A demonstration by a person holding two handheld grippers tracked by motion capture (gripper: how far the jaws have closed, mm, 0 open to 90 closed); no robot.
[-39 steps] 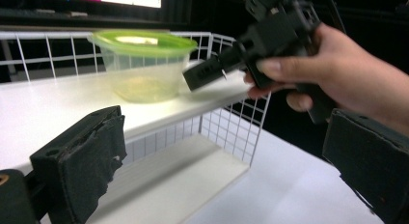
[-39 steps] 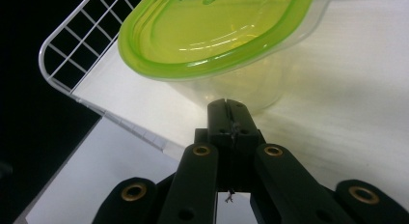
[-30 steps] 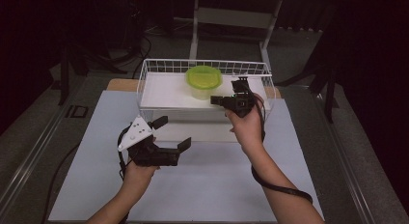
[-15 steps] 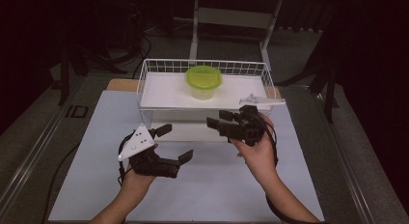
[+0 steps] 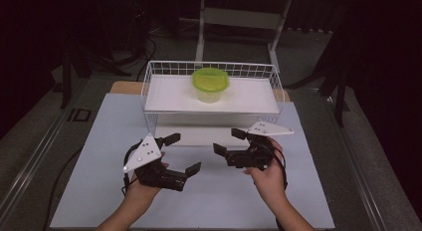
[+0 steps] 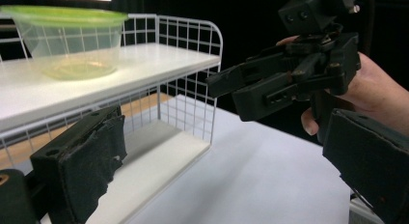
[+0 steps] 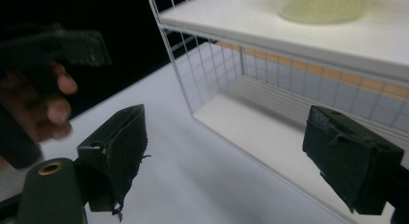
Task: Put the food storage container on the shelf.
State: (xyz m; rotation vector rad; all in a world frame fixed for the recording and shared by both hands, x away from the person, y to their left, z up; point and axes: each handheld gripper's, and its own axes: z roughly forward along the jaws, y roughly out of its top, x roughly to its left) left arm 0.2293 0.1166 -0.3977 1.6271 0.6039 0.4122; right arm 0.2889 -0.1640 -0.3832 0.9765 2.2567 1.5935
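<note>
- In the high view, the left gripper sits at about 7 o'clock on the pale mat, held from below by the person's left hand; its jaws are spread wide and grip nothing.
- The right gripper sits at about 5 o'clock, near the left one and apart from it, in the right hand; its jaws are also wide apart and empty, pointing toward 9 o'clock.
- In the left gripper view, the right gripper hangs at 2 o'clock above the mat.
- In the right gripper view, the left hand appears blurred at 9 o'clock.
- Beyond both grippers, at 12 o'clock, a white wire rack stands on the mat, with a white shelf board on top and an open space beneath.
- A clear plastic container with a green lid stands upright on the rack's top shelf, toward the far middle, well apart from both grippers.
</note>
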